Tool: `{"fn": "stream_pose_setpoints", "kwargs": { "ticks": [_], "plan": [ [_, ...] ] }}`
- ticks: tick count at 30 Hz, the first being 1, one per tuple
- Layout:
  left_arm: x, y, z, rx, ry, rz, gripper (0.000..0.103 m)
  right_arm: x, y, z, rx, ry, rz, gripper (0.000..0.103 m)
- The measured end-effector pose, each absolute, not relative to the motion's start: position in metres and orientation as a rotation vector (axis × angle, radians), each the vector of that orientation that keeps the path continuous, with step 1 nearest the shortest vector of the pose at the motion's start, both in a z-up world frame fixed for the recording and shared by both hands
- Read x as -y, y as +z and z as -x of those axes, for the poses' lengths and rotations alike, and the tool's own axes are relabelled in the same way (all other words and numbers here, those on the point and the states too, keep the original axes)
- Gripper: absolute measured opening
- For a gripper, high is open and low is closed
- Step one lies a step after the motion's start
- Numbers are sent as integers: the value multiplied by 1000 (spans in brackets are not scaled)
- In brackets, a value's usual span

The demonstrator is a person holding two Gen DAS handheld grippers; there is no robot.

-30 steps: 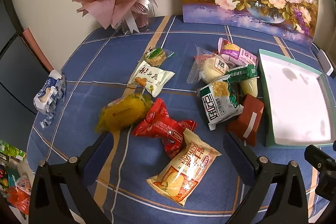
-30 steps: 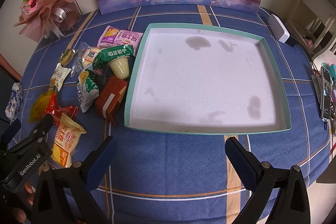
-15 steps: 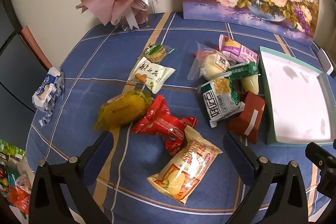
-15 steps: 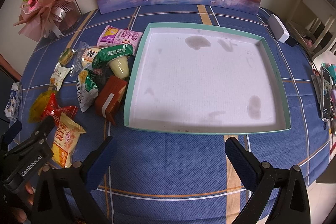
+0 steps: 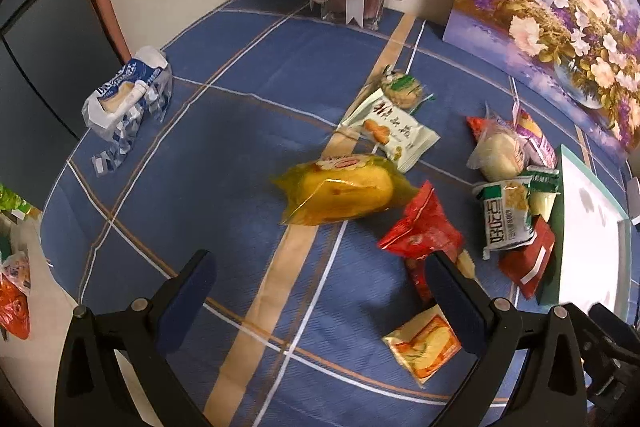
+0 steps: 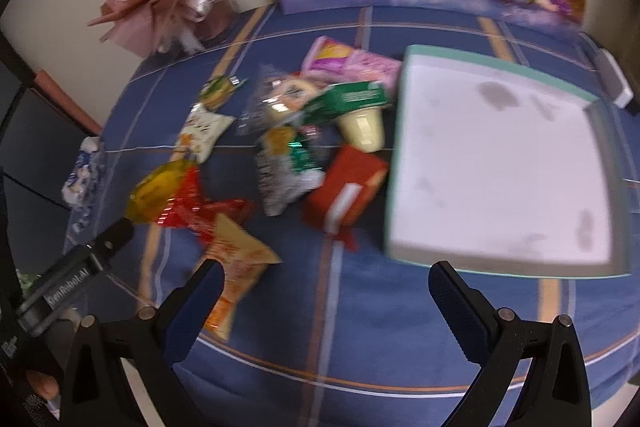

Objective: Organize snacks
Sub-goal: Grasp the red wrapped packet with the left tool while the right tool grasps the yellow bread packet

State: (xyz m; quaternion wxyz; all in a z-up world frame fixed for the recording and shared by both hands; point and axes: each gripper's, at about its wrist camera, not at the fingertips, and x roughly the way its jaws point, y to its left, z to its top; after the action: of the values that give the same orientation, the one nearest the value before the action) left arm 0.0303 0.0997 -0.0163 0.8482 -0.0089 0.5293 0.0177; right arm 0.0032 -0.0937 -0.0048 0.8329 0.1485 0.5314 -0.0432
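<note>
A: How are the jaws set?

B: Both are spread wide and nothing is gripped. The left gripper (image 5: 320, 291) is held above bare cloth, and the right gripper (image 6: 326, 303) likewise, at 6 o'clock in each view.

A: And the snacks?

B: None has been placed in the tray (image 6: 404, 155), which is seen bare. From the left jaws, the yellow pack (image 5: 344, 189) lies at 12 o'clock, the red pack (image 5: 422, 233) at 2 o'clock, and the orange pack (image 5: 424, 345) is partly hidden behind the right-hand finger (image 5: 456, 301). The rest are heaped against the tray's near wall.

A: What could go wrong?

B: The red and orange packs overlap, so two might be dragged at once if one is pinched carelessly. A slippery film wrapper (the yellow one looks puffed) could be squeezed out of the jaws. The right view is blurred, so a misjudged reach is thought likely.

A: What is shown in one view only?

B: The whole tray floor is given by the right view alone; the blue-white bag (image 5: 128, 99) at 10 o'clock is seen clearly only from the left.
</note>
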Motion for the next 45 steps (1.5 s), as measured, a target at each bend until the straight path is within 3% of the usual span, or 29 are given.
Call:
{"fn": "stream_pose_setpoints", "kwargs": {
  "ticks": [24, 43, 45],
  "plan": [
    [-148, -56, -30, -1175, 85, 146, 103, 13, -79, -49, -1340, 36, -262, 103],
    [-94, -52, -44, -1179, -68, 130, 103, 46, -96, -48, -1368, -102, -260, 103],
    [-84, -55, -48, -1191, -96, 132, 103, 58, -90, -40, -1366, -89, -252, 98]
  ]
}}
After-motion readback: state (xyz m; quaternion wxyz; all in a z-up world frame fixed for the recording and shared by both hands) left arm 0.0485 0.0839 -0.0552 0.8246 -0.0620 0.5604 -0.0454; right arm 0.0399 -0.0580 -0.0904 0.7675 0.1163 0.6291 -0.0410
